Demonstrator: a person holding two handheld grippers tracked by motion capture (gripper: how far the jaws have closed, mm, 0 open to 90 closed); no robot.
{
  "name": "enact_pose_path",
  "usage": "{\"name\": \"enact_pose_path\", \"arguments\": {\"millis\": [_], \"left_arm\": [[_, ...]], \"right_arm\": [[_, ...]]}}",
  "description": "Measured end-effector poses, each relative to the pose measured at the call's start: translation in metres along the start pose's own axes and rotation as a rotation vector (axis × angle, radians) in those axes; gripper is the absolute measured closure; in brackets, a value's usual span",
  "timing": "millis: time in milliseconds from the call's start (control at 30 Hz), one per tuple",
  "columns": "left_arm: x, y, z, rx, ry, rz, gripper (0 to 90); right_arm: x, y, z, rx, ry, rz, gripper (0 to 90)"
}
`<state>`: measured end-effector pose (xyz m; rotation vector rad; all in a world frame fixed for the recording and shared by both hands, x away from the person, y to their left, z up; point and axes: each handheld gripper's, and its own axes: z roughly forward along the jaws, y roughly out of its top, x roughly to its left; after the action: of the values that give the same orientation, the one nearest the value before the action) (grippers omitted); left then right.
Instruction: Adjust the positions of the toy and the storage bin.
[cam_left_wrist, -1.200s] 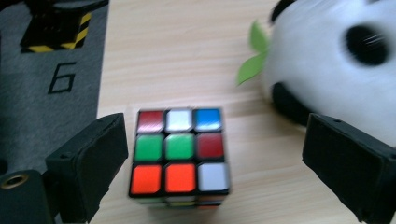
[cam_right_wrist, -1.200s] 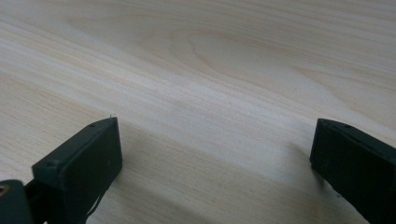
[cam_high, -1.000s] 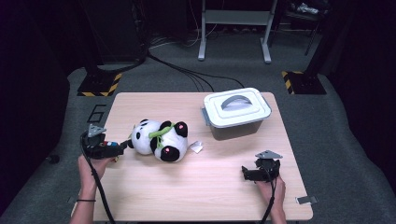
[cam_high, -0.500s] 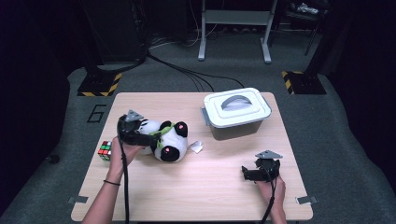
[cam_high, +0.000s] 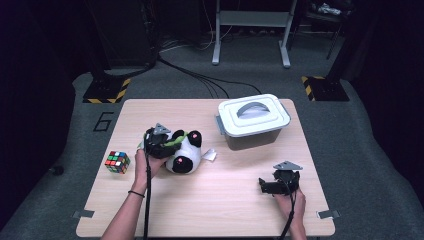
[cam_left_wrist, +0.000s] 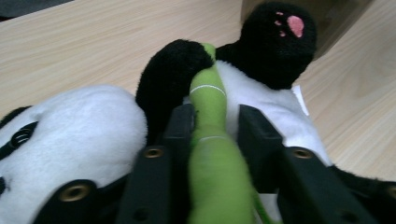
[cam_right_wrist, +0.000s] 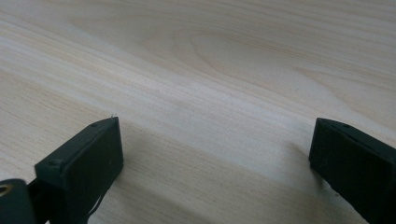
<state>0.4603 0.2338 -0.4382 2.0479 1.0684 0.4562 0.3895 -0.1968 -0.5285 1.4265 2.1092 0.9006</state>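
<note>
Lies on its back left of centre in the high view, the panda plush (cam_high: 182, 155), head toward the lower edge, black paws up, a white tag at its right side. Looks light, soft and squashy; likely to sag and swing if lifted by one small part. Offers a firmer handle in the green stuffed bamboo stalk (cam_left_wrist: 211, 140) sewn across its chest, running up the middle of the left gripper view. Has just been closing, the left gripper (cam_left_wrist: 211, 122), jaws now pinched on that stalk from both sides. Probably holds well on fuzzy fabric, with little risk of slipping or damage. Rests at lower right of the high view, the right gripper (cam_high: 278, 186), jaws spread wide over bare wooden table (cam_right_wrist: 224, 70), holding nothing.
</note>
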Motion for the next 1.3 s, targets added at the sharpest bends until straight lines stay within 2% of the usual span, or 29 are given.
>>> {"name": "enact_pose_path", "arguments": {"millis": [100,200,333,533,667,800,1000,1067,1133,1233,1300], "left_arm": [[0.005,-0.003,-0.005,-0.026,-0.031,-0.008,74.1],[0.008,-0.005,-0.013,-0.03,-0.065,-0.008,74.9],[0.009,-0.008,-0.023,-0.026,-0.084,0.006,75.2],[0.005,-0.013,-0.041,-0.047,-0.114,0.039,75.4],[0.0,-0.017,-0.052,-0.052,-0.129,0.078,75.4],[-0.004,-0.023,-0.061,-0.045,-0.149,0.101,75.4],[-0.01,-0.044,-0.064,-0.022,-0.196,0.079,75.4],[-0.012,-0.049,-0.064,-0.025,-0.199,0.068,75.4],[-0.016,-0.049,-0.068,-0.019,-0.181,0.083,75.4],[-0.019,-0.047,-0.069,-0.004,-0.183,0.088,75.4],[-0.025,-0.046,-0.072,0.013,-0.162,0.105,75.4]], "right_arm": [[0.0,0.0,0.0,0.0,-0.004,0.001,2.5],[0.0,0.0,0.0,-0.001,0.0,0.002,2.5],[0.0,0.0,0.0,-0.001,-0.001,0.002,2.4],[0.0,0.0,0.0,-0.002,-0.001,-0.002,2.3],[0.0,0.0,0.0,-0.001,0.0,-0.003,2.2],[0.0,0.0,0.0,-0.001,0.0,-0.003,2.2],[0.0,0.0,0.0,0.001,-0.001,0.002,2.2],[0.0,0.0,0.0,0.0,0.002,-0.003,2.1],[0.0,0.0,0.0,0.001,-0.001,0.002,2.2],[0.0,0.0,0.0,0.0,0.002,-0.002,2.1],[0.0,0.0,0.0,0.0,0.001,-0.001,2.1]]}}
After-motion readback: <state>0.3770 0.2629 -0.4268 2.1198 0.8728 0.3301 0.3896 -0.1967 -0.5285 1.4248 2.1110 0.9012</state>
